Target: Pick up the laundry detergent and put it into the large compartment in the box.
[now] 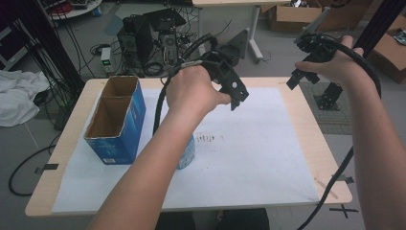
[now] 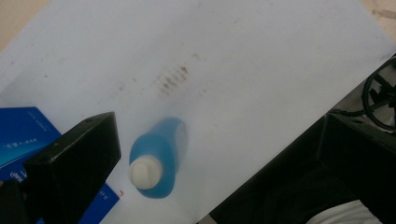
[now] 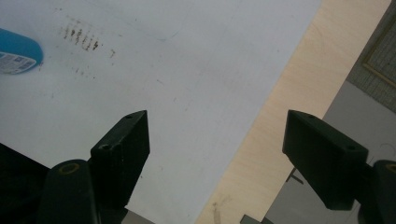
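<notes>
Blue plastic bottle w/ a white cap (image 2: 156, 158) stands upright on the white paper sheet (image 1: 249, 153) covering the pale wooden surface (image 1: 306, 124). In the high view it sits lower centre-left of frame, mostly hidden behind the person's left forearm, just beside the open blue cardboard box (image 1: 115, 122), which has two compartments; whether the two touch can't be told. In the left tool view the bottle is seen from above, lower centre of frame, apart from the jaw.

Left tool (image 1: 234, 93) is held up in the air at centre of the high view, above the sheet, touching nothing. One black jaw shows in its own view, lower left, so open or closed can't be told.

Right tool (image 1: 299, 76) is at upper right of the high view, raised over the surface's right edge, well apart from the bottle. Its jaws stand wide apart w/ nothing between them; below them lie the sheet's edge and bare wood. A patch of dark smudges (image 3: 81, 37) marks the sheet near the bottle.
</notes>
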A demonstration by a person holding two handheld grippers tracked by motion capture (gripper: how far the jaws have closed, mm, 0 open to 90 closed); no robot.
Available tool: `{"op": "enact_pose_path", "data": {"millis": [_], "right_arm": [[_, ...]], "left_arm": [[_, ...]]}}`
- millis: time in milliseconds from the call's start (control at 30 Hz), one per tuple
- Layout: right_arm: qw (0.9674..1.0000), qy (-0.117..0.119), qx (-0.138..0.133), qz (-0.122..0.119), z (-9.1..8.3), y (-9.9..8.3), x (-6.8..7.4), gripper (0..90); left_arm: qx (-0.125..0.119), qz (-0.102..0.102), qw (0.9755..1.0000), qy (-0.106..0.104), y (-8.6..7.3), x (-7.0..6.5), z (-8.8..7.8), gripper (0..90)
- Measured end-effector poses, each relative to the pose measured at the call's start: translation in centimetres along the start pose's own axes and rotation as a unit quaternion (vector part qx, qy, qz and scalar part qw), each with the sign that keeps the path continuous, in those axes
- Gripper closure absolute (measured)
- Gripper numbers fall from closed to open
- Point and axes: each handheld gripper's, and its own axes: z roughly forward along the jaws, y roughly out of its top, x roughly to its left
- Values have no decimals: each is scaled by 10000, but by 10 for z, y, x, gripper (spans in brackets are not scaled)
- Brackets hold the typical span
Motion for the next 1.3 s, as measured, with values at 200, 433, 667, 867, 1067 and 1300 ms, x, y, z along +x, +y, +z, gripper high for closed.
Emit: {"op": "enact_pose_path", "data": {"millis": [200, 433, 667, 867, 1067, 1300], "right_arm": [[10000, 0, 2, -17, 2, 1, 2, 232], [10000, 11, 25, -26, 5, 3, 4, 232], [10000, -29, 28, -41, 8, 4, 6, 233], [10000, -14, 82, -48, 12, 6, 9, 234], [9999, -1, 99, -51, 15, 6, 10, 234], [9999, 4, 110, -100, 19, 7, 11, 234]], "left_arm": [[70, -186, 9998, 74, -13, 15, 5, 1], [229, -325, 9991, 136, -26, 31, 14, 1], [332, -375, 9986, 160, -36, 41, 31, 1], [421, -452, 9980, 154, -43, 46, 47, 1], [503, -490, 9974, 139, -48, 49, 61, 1], [536, -466, 9973, 173, -51, 51, 75, 1]]}}
